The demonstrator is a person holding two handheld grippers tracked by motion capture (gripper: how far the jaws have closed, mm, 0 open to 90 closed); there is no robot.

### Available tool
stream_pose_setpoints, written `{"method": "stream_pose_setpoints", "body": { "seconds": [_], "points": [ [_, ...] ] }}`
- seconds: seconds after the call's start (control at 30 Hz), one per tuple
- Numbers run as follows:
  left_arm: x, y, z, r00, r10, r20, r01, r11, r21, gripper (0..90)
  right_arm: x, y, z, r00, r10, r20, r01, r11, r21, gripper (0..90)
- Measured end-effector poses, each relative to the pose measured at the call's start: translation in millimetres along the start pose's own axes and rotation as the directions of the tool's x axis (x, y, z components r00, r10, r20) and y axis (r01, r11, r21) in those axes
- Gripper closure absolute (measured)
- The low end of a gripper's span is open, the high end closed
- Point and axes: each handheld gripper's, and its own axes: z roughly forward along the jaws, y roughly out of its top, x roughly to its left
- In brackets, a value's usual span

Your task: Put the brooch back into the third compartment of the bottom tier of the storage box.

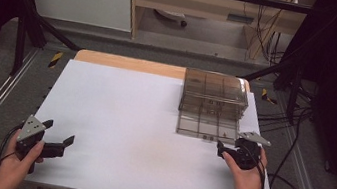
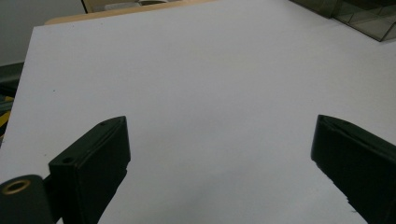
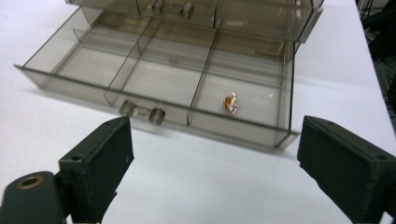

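A smoky clear drawer box (image 1: pixel 215 89) stands at the table's far right, its bottom drawer (image 1: pixel 206 126) pulled out toward me. In the right gripper view that drawer (image 3: pixel 159 79) has three compartments, and a small gold trinket (image 3: pixel 231 103) lies in the right one. My right gripper (image 1: pixel 232 146) hovers just in front of the drawer, open and holding nothing (image 3: pixel 215 128). My left gripper (image 1: pixel 60 130) rests near the table's front left corner, also open and holding nothing (image 2: pixel 222 123), far from the box (image 2: pixel 364 14).
White table sheet (image 1: pixel 127 118) spreads between the two grippers. A wooden strip (image 1: pixel 131 62) runs along the far edge. Black frame bars and cables (image 1: pixel 290 143) sit off the right side. Two round knobs (image 3: pixel 142 112) stick out of the drawer's front.
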Motion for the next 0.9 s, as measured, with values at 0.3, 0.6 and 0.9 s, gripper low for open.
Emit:
{"method": "stream_pose_setpoints", "body": {
  "seconds": [0.3, 0.6, 0.9],
  "points": [
    [-0.8, 0.2, 1.0, 1.0000, -0.001, 0.004, 0.001, 1.0000, -0.001, 4.6, 0.7, -13.2, -3.8, 0.9994, 0.014, -0.031, -0.012, 0.998, 0.067, 7.1],
    [-0.1, -0.1, 1.7, 1.0000, -0.009, 0.003, 0.009, 1.0000, -0.003, 4.5, 4.6, -16.9, -3.1, 0.9988, -0.002, -0.050, 0.007, 0.994, 0.106, 20.4],
    [0.2, 0.1, 0.2, 1.0000, -0.004, -0.003, 0.004, 1.0000, -0.004, 4.6, 5.5, -16.6, -5.6, 0.9944, -0.042, -0.097, 0.052, 0.994, 0.100, 49.4]
  ]
}}
